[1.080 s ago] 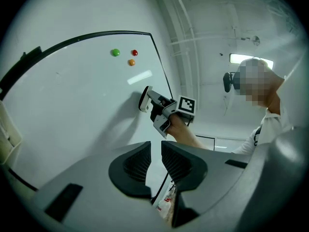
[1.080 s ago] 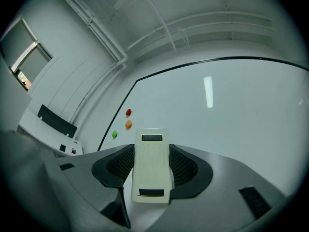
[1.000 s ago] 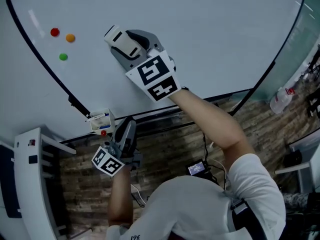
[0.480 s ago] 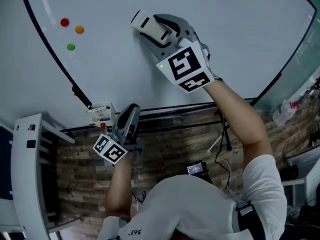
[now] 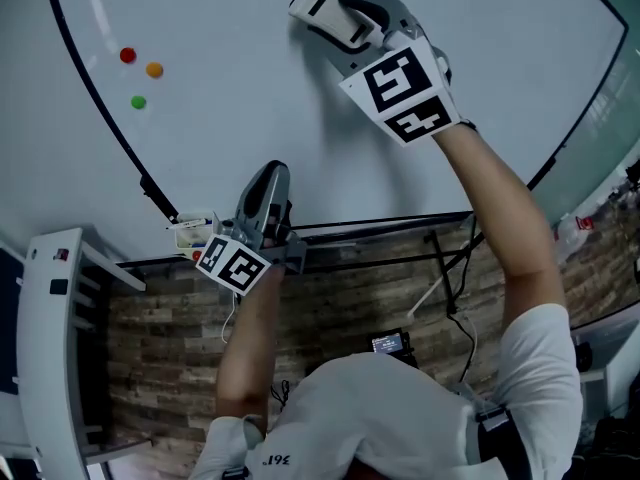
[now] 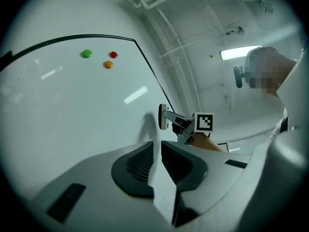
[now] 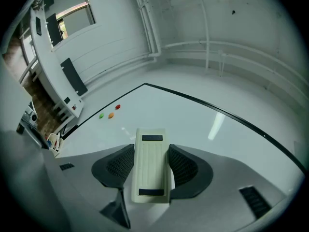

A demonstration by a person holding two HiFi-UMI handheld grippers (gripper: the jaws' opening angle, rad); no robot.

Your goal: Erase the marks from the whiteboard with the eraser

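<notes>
1. A white rack (image 5: pixel 52 348) is standing off the whiteboard's (image 5: pixel 230 108) lower left corner, on the wood-patterned floor (image 5: pixel 350 288).
2. Three small magnets are sitting together near the whiteboard's left edge: a red magnet (image 5: pixel 127 55), an orange magnet (image 5: pixel 153 69) just beside it, and a green magnet (image 5: pixel 138 101) below the pair.
3. A small open box (image 5: pixel 192 233) with coloured bits inside is hanging at the whiteboard's bottom frame, by the lower left corner.
4. The left gripper (image 5: pixel 270 176) is pointing up over the whiteboard's bottom edge, just beside that box. In its own view the left gripper's (image 6: pixel 157 151) two pads are pressing almost together (only a thin slit is showing) with nothing between them.
5. The right gripper (image 5: pixel 345 20) is reaching high over the whiteboard's upper middle, with the person's arm stretching up from below. In its own view the right gripper (image 7: pixel 151 164) is clamping its pads on the long sides of the eraser (image 7: pixel 151 166).
6. The eraser (image 5: pixel 312 6) is sticking out past the jaws toward the whiteboard's upper left; whether its face is touching the surface cannot be told.
7. A clear bottle (image 5: pixel 575 230) is lying off the whiteboard's lower right edge.
</notes>
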